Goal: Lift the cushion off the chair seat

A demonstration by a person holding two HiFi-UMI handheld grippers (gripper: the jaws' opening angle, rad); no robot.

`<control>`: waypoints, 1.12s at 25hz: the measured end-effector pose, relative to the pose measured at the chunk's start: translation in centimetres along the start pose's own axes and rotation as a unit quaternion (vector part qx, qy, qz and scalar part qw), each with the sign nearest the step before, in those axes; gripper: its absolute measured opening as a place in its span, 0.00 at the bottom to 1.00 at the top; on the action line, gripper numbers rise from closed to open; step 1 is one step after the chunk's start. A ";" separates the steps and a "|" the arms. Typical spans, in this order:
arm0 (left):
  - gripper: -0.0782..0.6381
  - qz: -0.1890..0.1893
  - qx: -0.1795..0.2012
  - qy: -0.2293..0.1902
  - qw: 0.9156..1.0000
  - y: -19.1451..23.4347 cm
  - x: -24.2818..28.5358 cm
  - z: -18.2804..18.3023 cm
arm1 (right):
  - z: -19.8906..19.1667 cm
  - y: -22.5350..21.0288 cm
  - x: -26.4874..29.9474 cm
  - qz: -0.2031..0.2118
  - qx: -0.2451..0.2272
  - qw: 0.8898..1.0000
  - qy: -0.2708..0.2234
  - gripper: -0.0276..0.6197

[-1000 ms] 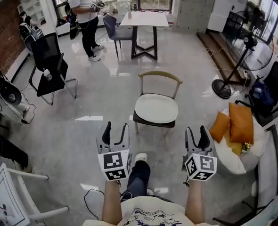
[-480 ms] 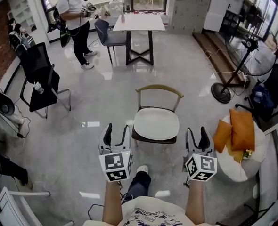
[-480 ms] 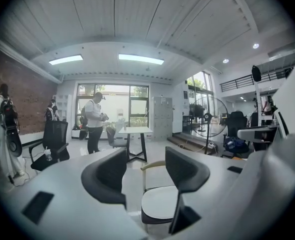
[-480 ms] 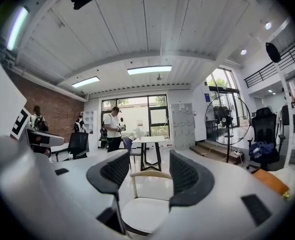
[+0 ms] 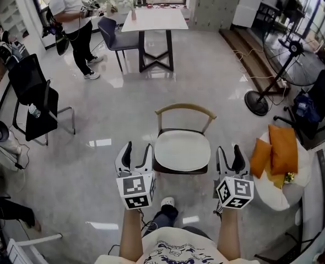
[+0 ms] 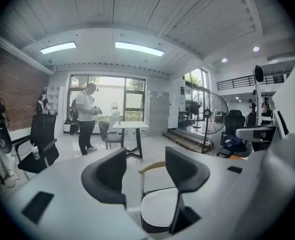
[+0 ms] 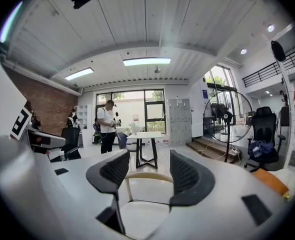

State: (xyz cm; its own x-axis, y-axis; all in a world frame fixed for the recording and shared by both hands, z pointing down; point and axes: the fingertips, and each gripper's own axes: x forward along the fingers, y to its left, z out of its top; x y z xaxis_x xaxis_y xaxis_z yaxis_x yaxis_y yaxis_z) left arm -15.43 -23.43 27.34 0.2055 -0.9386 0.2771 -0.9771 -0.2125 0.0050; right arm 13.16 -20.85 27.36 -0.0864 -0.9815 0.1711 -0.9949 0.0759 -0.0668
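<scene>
Beside the near edge of the seat, both claws stand wide and empty.
Against a second ago, the dark-framed chair with a curved pale wooden back rail (image 5: pixel 184 110) sits much closer in the head view, so the approach looks nearly done, though no lift has begun. Its round white cushion (image 5: pixel 182 151) lies flat on the seat, between the two claws and slightly farther off: the left gripper (image 5: pixel 137 147) near its left edge, the right gripper (image 5: pixel 230 148) off its right edge, each with jaws apart around nothing.
</scene>
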 end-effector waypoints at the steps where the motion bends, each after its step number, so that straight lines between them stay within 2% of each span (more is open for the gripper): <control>1: 0.45 -0.003 0.000 0.004 1.000 0.2 1.1 -0.3 | -0.4 0.0 1.0 -0.001 0.000 1.000 0.005 0.46; 7: 0.45 -0.010 -0.009 0.036 0.999 1.6 6.6 -2.8 | -3.1 -0.1 6.1 -0.006 0.004 0.999 0.038 0.46; 14: 0.45 -0.016 -0.035 0.096 0.995 3.0 11.6 -7.9 | -7.8 -0.8 10.8 -0.012 0.011 0.996 0.093 0.47; 21: 0.45 -0.013 -0.059 0.141 0.988 3.8 17.3 -13.7 | -14.4 -2.1 15.7 -0.013 0.028 0.989 0.146 0.47; 28: 0.45 -0.006 -0.072 0.185 0.980 2.7 22.7 -21.8 | -22.5 -4.7 20.4 0.007 0.023 0.981 0.193 0.47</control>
State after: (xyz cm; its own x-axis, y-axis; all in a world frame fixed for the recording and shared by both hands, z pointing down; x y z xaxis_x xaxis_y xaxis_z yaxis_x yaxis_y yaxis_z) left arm -14.56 -39.42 54.60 0.2089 -0.7677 0.6058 -0.9779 -0.1570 0.1382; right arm 14.94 -37.23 53.29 -0.1225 -0.8400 0.5285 -0.9907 0.0720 -0.1150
